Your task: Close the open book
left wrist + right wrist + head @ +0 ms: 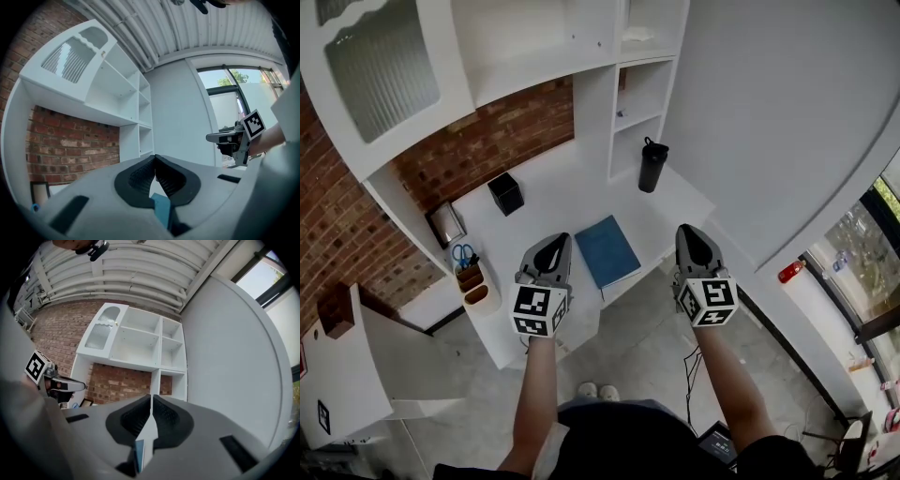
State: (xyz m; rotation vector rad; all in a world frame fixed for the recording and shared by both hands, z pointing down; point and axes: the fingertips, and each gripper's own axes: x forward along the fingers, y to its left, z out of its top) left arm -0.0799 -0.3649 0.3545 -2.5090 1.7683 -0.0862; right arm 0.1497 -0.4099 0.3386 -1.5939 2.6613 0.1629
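Note:
A blue book (607, 250) lies closed and flat near the front edge of the white desk (562, 202). My left gripper (557, 238) hovers above the desk just left of the book, jaws shut and holding nothing. To the right of the book, past the desk's corner, my right gripper (688, 230) hangs at about the same height, also shut and empty. In the left gripper view the pads meet at the left gripper (154, 157), with a piece of the book (161, 210) below them. In the right gripper view the tips of the right gripper (151, 397) touch too.
A black bottle (652, 165) stands at the desk's back right beside the white shelves (639, 94). A black box (505, 193), a small frame (446, 223) and a holder with blue scissors (466, 260) sit along the left. Brick wall behind.

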